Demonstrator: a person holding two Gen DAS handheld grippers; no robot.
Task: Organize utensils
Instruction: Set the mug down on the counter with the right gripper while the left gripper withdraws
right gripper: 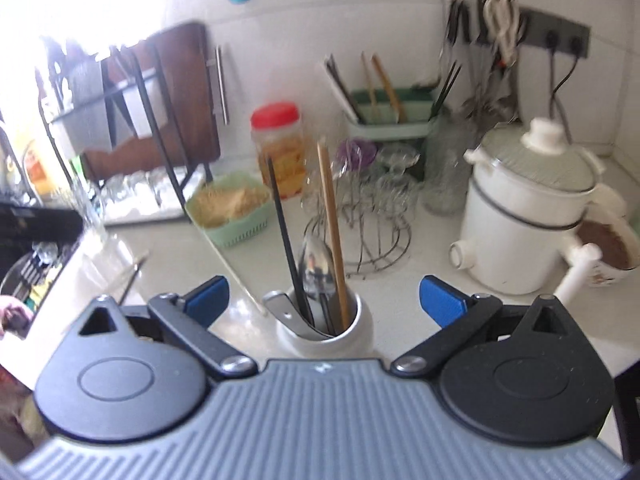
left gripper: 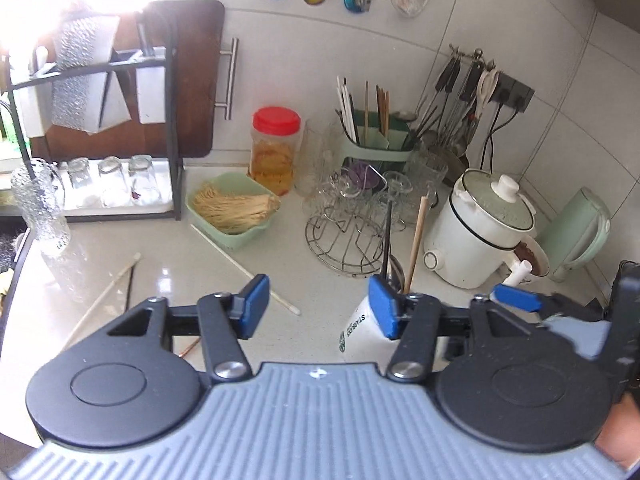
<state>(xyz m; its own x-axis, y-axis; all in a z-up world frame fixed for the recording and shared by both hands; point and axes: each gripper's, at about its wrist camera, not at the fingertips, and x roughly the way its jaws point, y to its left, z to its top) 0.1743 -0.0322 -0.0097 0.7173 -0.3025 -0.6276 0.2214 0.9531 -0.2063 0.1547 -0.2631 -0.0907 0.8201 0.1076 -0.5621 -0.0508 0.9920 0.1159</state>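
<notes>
A white mug [right gripper: 324, 330] stands on the pale counter and holds a black chopstick [right gripper: 286, 236], a wooden chopstick [right gripper: 332, 224] and a metal spoon [right gripper: 318, 266]. My right gripper [right gripper: 324, 300] hovers just above and in front of it, open wide, with its pads clear of the mug. My left gripper [left gripper: 318, 306] is open and empty, with the mug [left gripper: 360, 326] behind its right finger. Loose on the counter lie a white chopstick [left gripper: 244, 268], another pale one [left gripper: 106, 294] and a thin black one [left gripper: 130, 284]. One of the right gripper's pads [left gripper: 516, 297] shows at the right.
A green utensil caddy [left gripper: 376, 144] with chopsticks stands by the back wall. Around it are a wire glass rack [left gripper: 348, 236], a red-lidded jar [left gripper: 276, 148], a green basket [left gripper: 232, 210], a white electric pot [left gripper: 480, 224], a filled bowl [right gripper: 608, 248] and a dish rack [left gripper: 100, 128].
</notes>
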